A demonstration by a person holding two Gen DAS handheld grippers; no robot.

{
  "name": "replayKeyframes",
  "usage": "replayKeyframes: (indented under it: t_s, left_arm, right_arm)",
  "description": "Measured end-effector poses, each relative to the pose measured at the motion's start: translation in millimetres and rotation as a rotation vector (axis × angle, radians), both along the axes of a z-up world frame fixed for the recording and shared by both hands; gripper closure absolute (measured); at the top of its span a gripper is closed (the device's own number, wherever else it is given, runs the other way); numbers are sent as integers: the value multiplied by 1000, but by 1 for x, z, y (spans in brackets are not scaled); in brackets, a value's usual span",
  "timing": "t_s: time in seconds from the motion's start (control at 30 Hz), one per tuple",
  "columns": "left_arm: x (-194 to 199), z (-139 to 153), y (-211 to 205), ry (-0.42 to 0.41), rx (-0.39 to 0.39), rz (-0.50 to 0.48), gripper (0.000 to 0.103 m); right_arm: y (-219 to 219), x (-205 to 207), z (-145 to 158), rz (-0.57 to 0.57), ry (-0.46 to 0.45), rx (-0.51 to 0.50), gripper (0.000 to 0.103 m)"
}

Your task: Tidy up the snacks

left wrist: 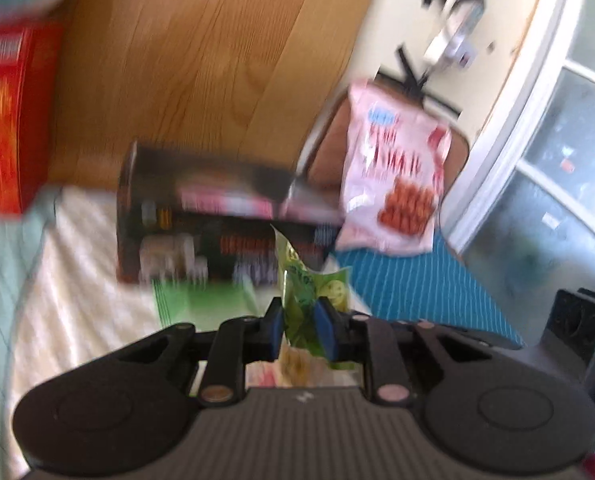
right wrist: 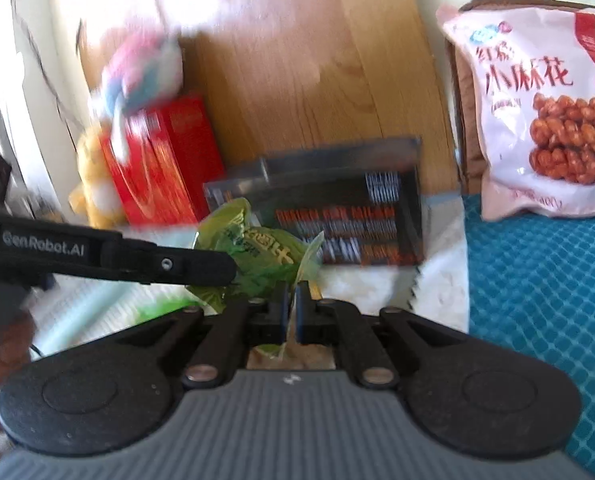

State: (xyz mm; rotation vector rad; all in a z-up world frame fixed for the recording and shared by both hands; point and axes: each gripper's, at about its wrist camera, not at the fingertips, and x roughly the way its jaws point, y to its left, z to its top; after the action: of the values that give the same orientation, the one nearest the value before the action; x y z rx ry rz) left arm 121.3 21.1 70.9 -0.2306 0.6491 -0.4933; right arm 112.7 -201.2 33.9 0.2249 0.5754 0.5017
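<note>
left hand-held gripper (left wrist: 300, 330): clamped on green snack packet (left wrist: 307, 292), long axis upright toward 12 o'clock | right hand-held gripper (right wrist: 297, 312): pinched on the packet's edge (right wrist: 257, 252) | packet lettering blurred | pink bag (right wrist: 545, 112) at 2 o'clock reads "小麻花" | right view alone shows "GenRobot.AI" | dark box (left wrist: 217, 216) behind

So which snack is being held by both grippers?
The small green packet. Both the left gripper and the right gripper pinch it, while the pink bag, red box and dark box lie untouched.
</note>
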Motion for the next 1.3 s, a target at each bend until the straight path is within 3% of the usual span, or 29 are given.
replayKeyframes:
  t_s: [0.13,0.27,0.4,0.43,0.47,0.57,0.7,0.83,0.9,0.97,1.03,1.3]
  left_arm:
    - [30,22,2,-31,-18,12,84]
    - [68,23,-2,-28,12,69,83]
    - [98,6,-4,42,70,168,66]
    - [96,4,-2,47,56,172,66]
    - [94,3,1,46,32,165,66]
    - [70,6,13,32,-17,160,64]
    - [34,3,17,51,-49,95,63]
    - [11,-16,9,145,-57,50,63]
    - [3,-25,5,181,-52,40,63]
    - [-3,-31,5,202,-37,46,63]
    - [-8,-36,7,221,-37,53,63]
    - [-16,-33,-4,219,-26,19,60]
  right_arm:
    - [12,27,26,-15,-98,-58,97]
    - [23,72,18,-45,-105,-116,96]
    - [16,86,5,-102,-70,-80,83]
    - [10,82,6,-103,-73,-54,72]
    - [4,78,9,-100,-79,-37,68]
    - [-14,66,16,-55,-47,-15,68]
    - [-24,61,-6,54,162,29,68]
    - [-15,52,-34,103,312,-32,68]
    - [-14,39,-31,121,305,-17,71]
    - [-13,23,-25,120,257,-55,85]
    - [-16,3,-18,97,210,-93,90]
    - [-82,-48,-17,-191,217,-30,90]
